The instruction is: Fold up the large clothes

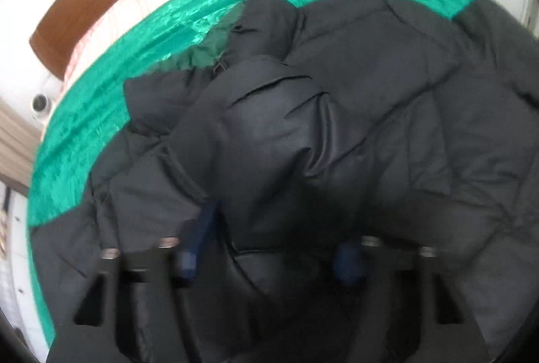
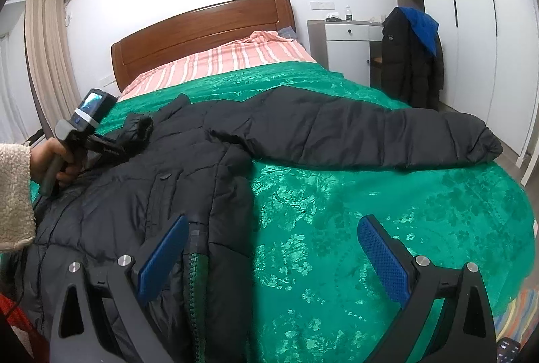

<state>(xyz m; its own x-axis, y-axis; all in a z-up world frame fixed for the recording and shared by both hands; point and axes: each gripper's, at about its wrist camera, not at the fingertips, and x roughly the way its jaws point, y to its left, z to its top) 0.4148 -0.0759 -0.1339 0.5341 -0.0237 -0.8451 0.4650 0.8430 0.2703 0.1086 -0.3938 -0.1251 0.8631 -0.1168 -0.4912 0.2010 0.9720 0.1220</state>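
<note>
Right gripper (image 2: pixel 273 248) hovers low over the bed's near edge with its blue textured pads (image 2: pixel 382 257) spread wide and nothing between them — one pad sits over the zipper hem of the black puffer jacket (image 2: pixel 188 161), the other over the shiny green bedspread (image 2: pixel 370 194). Left gripper (image 1: pixel 269 258), held in a hand (image 2: pixel 55 161) with a fleecy cream cuff, points down into the jacket's collar end; its view is blurred, with a puffy quilted sleeve bunched between the blue pads, though whether they pinch it I cannot tell. One sleeve lies stretched out across the bedspread, away from the wooden headboard (image 2: pixel 202 29).
</note>
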